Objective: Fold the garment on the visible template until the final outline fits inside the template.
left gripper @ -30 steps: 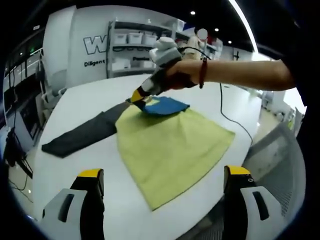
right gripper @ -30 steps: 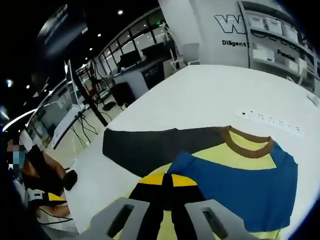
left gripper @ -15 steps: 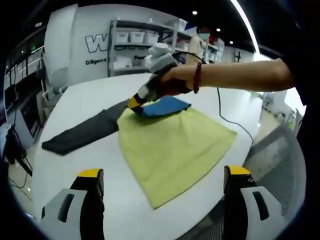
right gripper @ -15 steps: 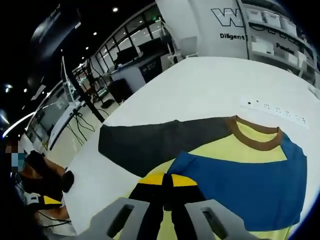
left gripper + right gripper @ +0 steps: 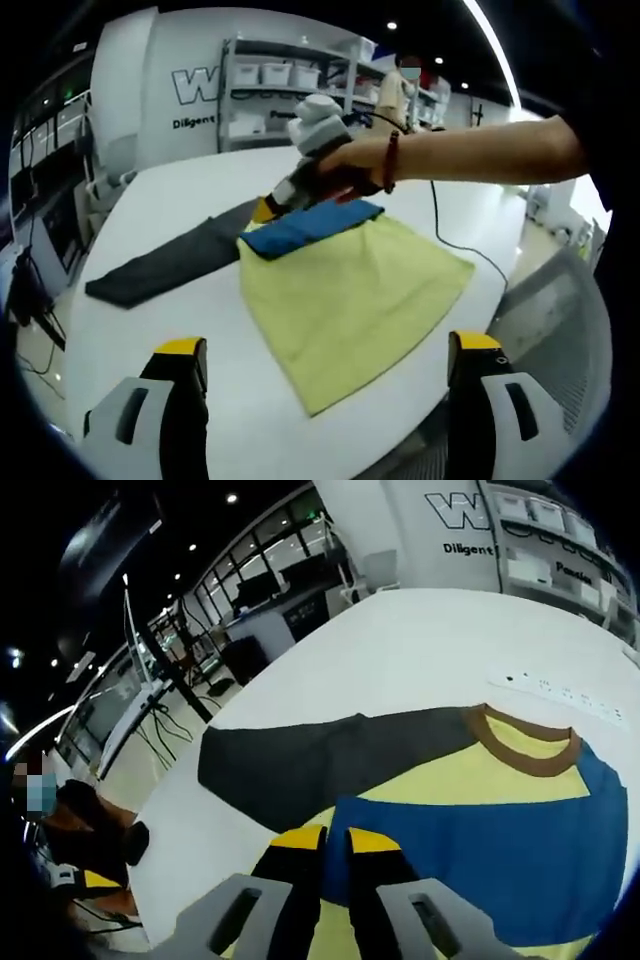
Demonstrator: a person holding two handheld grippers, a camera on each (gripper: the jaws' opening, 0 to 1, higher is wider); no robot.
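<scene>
Left gripper view: the left gripper (image 5: pixel 318 400) is released, jaws spread wide over bare white worktop (image 5: pixel 150 215), and the garment (image 5: pixel 345 290) lies flat ahead of them, yellow body nearest, blue sleeve folded across its far end, dark grey sleeve stretched off to the left, with the right gripper (image 5: pixel 268 209) held by a hand (image 5: pixel 345 170) at the blue fold. Right gripper view: the right gripper (image 5: pixel 325 842) has a narrow gap between its jaws, released, tips at the blue sleeve's edge, brown collar (image 5: pixel 525 745) ahead to the right and a white power strip (image 5: pixel 565 692) beyond it.

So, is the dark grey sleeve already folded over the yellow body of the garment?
No, the dark grey sleeve lies stretched out flat on the white table, away from the yellow body.
</scene>
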